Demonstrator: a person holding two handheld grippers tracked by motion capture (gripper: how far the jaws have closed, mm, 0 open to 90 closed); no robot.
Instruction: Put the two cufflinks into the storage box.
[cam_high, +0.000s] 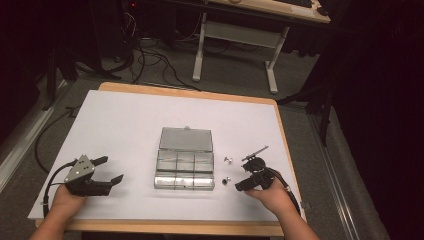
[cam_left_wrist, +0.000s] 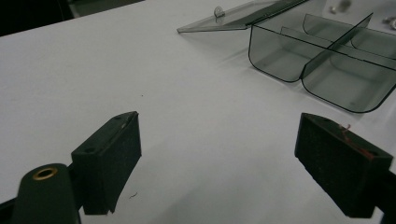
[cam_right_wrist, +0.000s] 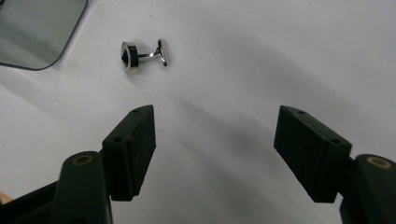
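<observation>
The white table carries a clear compartment box at its middle, lid laid open on the far side, with two small cufflinks lying on the bare surface just to its right — a far cufflink and a near cufflink. The box's compartments look empty, so the work in hand appears to be the start of gathering the cufflinks into it: the reach for the first one.

The right gripper sits low at the right of the box, just beside the near cufflink, its jaws wide and empty. The left gripper waits well apart to the left of the box, jaws likewise spread wide with nothing between them.

The next move likely calls for the right gripper to ease forward and toward its left, bracket the cufflink across its thin stem or round head, and close gently — the piece is tiny and could skid on the smooth sheet.

The right gripper view gives what the high view cannot: a cufflink lies on its side with a dark blue face in a metal ring, off-centre ahead of the jaws and near a rounded box corner. The left gripper view shows the curved dividers and the lid's small latch tab.
</observation>
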